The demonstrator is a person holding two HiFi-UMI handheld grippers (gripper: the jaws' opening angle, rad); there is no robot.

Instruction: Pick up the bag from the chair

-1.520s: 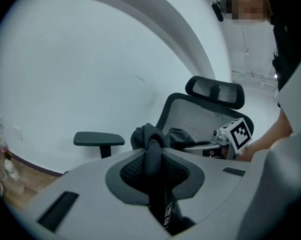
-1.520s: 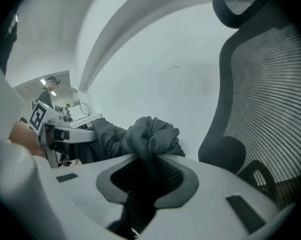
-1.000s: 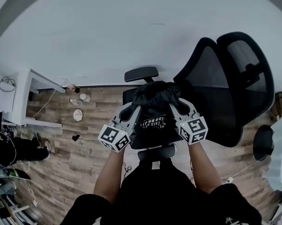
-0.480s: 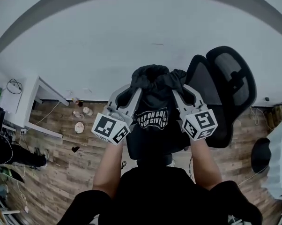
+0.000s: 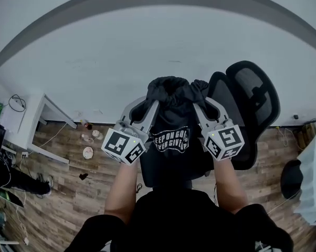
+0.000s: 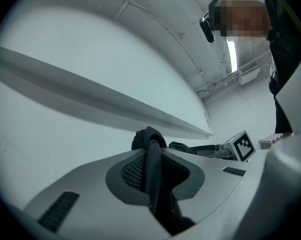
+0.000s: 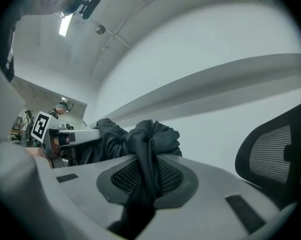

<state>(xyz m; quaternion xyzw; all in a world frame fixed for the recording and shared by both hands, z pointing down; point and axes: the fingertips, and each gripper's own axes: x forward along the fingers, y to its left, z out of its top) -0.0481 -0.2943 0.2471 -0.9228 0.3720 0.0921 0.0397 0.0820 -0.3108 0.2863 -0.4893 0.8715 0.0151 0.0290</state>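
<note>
A black drawstring bag (image 5: 171, 125) with white lettering hangs in the air in front of the person, above the black office chair (image 5: 247, 109). My left gripper (image 5: 151, 100) is shut on the gathered top at the bag's left side; in the left gripper view the black cloth (image 6: 153, 179) is pinched between the jaws. My right gripper (image 5: 196, 101) is shut on the top at the bag's right side, with a bunched fold of the cloth (image 7: 143, 164) clamped between its jaws. The bag's lower part hides most of the chair's seat.
The chair's mesh backrest (image 7: 278, 154) stands to the right of the bag. A white wall (image 5: 121, 56) runs behind. A white desk (image 5: 37, 119) is at the left, with small items (image 5: 88, 152) on the wood floor (image 5: 74, 193) beside it. Another person stands far off (image 7: 63, 108).
Both grippers have risen together with the bag, lifting it off the chair seat to hang in front of the wall. The chair now sits lower and further right in the head view.
</note>
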